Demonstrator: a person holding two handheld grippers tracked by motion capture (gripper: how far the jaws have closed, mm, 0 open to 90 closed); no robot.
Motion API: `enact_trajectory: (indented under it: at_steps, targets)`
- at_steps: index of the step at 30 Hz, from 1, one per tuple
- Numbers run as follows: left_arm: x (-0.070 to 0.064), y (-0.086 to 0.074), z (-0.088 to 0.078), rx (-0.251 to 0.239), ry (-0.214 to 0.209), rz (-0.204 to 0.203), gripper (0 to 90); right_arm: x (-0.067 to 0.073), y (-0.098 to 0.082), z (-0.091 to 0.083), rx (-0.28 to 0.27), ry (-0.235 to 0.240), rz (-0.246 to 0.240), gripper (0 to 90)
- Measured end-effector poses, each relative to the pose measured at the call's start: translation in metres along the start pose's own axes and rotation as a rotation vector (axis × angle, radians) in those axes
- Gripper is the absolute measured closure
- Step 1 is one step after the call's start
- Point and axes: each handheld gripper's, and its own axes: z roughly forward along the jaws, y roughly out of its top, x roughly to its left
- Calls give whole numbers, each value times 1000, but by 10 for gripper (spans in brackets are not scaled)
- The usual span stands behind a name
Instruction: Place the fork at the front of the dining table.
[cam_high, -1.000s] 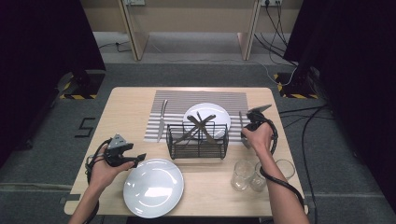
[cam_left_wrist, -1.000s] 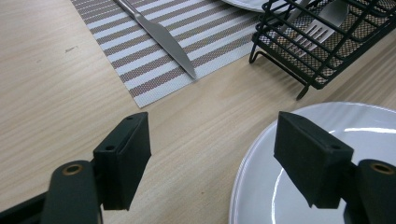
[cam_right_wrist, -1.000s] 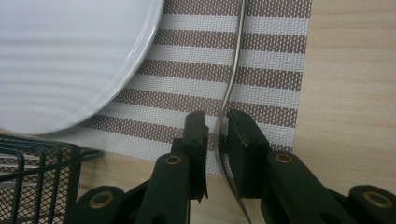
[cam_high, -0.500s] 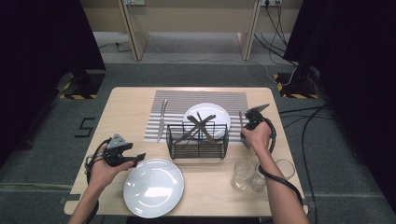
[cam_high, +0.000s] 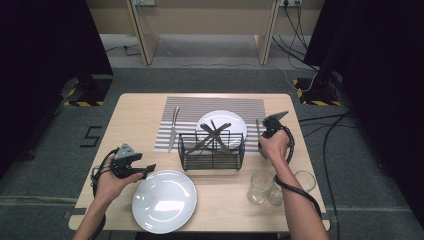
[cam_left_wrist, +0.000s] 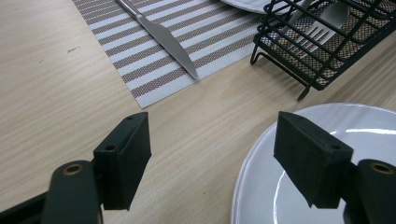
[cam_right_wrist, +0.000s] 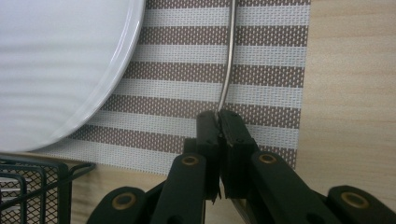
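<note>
The right gripper has just been closing, and now its two black jaws pinch a thin metal piece of cutlery. Which kind it is I cannot tell, because only its thin handle shows. It lies on the striped mat, just beside the white plate on that mat. In the high view the right hand sits at the right edge of the mat, with the forearm coming up from the bottom and the wrist bent so the gripper tips down to the table.

The left gripper has its jaws spread wide with nothing between them. It hangs over the bare wooden table, and one jaw is above the rim of the near plate. The left hand lies low at the left of that plate, and its gripper points toward the black wire basket. A knife lies on the mat, well apart from this gripper
</note>
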Motion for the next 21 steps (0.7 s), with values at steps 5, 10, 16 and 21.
enact_trajectory:
  at_steps: [5, 10, 16, 21]
  targets:
    - [0, 1, 0, 0, 0, 3, 269, -1, 0, 0, -7, 2, 13, 886]
    - [0, 0, 0, 1, -1, 2, 269, -2, 0, -2, -17, 12, 26, 889]
    - [-1, 0, 2, 2, -4, 0, 270, -3, 2, -5, -44, 24, 37, 890]
    - [-1, 0, 2, 1, -3, 0, 270, -1, 8, -8, -69, 30, 37, 891]
